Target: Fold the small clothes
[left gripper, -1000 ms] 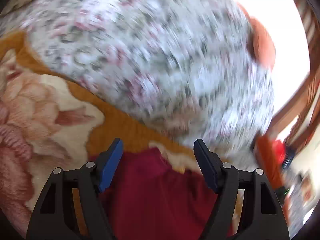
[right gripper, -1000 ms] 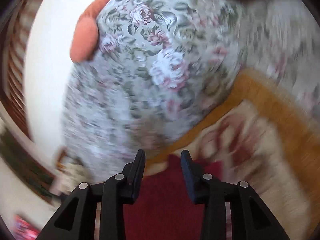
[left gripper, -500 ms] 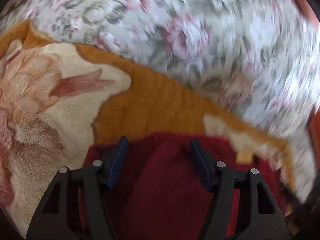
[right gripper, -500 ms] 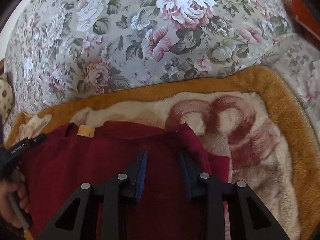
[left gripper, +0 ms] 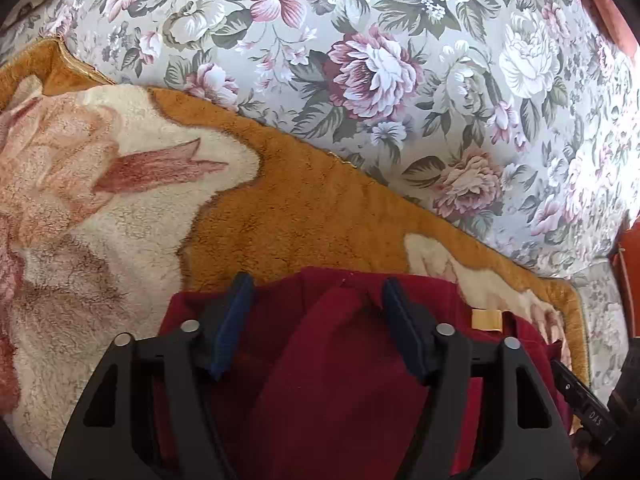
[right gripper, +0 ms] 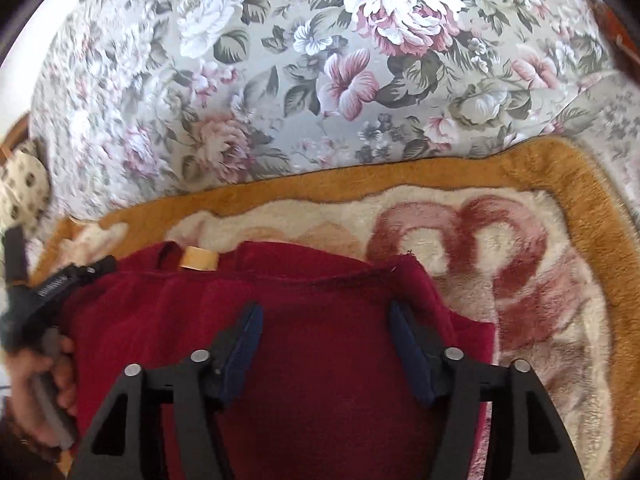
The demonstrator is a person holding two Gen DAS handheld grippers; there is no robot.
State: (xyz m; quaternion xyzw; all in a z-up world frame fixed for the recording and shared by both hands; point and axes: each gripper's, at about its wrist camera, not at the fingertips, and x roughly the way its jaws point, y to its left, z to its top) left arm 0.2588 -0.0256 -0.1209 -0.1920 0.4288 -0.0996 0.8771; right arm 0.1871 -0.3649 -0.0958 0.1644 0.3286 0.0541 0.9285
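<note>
A dark red garment (right gripper: 320, 344), tan label (right gripper: 200, 259) at twelve o'clock, is seen laid on the plush blanket (right gripper: 540, 280) with one fold apparently made, both left claw (left gripper: 316, 320) and right claw (right gripper: 324, 344) spread, the right just opened, pinching nothing; further folds probably remain.

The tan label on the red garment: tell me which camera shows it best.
The right wrist view: the tan label sits unobstructed at the red garment's upper edge. The left wrist view shows it smaller, off to the right beside the gripper's finger.
</note>
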